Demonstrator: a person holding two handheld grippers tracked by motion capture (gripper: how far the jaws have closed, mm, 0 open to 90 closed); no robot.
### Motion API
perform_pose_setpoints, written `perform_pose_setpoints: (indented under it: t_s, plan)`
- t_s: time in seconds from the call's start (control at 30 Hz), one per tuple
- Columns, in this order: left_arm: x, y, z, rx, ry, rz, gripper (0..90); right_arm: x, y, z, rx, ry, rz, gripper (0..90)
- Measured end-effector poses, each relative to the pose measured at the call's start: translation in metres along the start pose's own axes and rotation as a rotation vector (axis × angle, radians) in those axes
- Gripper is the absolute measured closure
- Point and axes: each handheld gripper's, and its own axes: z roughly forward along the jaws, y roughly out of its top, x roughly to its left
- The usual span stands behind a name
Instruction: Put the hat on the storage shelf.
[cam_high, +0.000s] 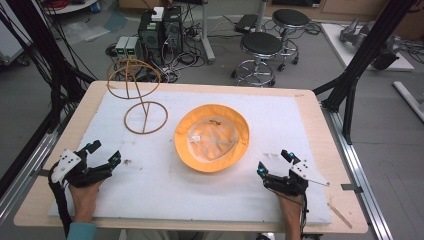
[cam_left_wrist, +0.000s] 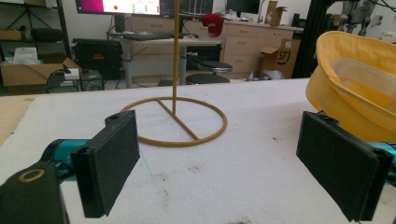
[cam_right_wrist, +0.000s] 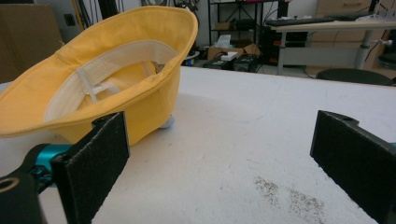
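A yellow bucket hat (cam_high: 212, 137) lies upside down in the middle of the white mat (cam_high: 150, 175), its pale lining facing up. A brown wire hat stand (cam_high: 140, 97) rises at the back left, a ring base on the mat and a domed wire top. My left gripper (cam_high: 102, 152) rests at the front left, open and holding nothing. My right gripper (cam_high: 272, 161) rests at the front right, also open and holding nothing. In the left gripper view the hat stand (cam_left_wrist: 175, 119) is straight ahead and the hat (cam_left_wrist: 357, 91) at right. In the right gripper view the hat (cam_right_wrist: 100, 91) sits ahead at left.
The mat covers a light wooden table (cam_high: 320, 130). Black frame posts (cam_high: 360, 60) flank both sides of the table. Behind it on the floor stand two stools (cam_high: 262, 52), computer towers (cam_high: 160, 30) and cables. Dirt specks (cam_right_wrist: 289, 196) mark the mat near the right gripper.
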Motion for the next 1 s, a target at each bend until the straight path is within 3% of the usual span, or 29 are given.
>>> perform_pose_setpoints:
  t_s: [1.0]
  plan:
    - [-0.002,0.0004,0.0009,0.011,-0.001,0.025,13.4,0.0036,0.005,0.0014,0.019,0.004,-0.028,3.7]
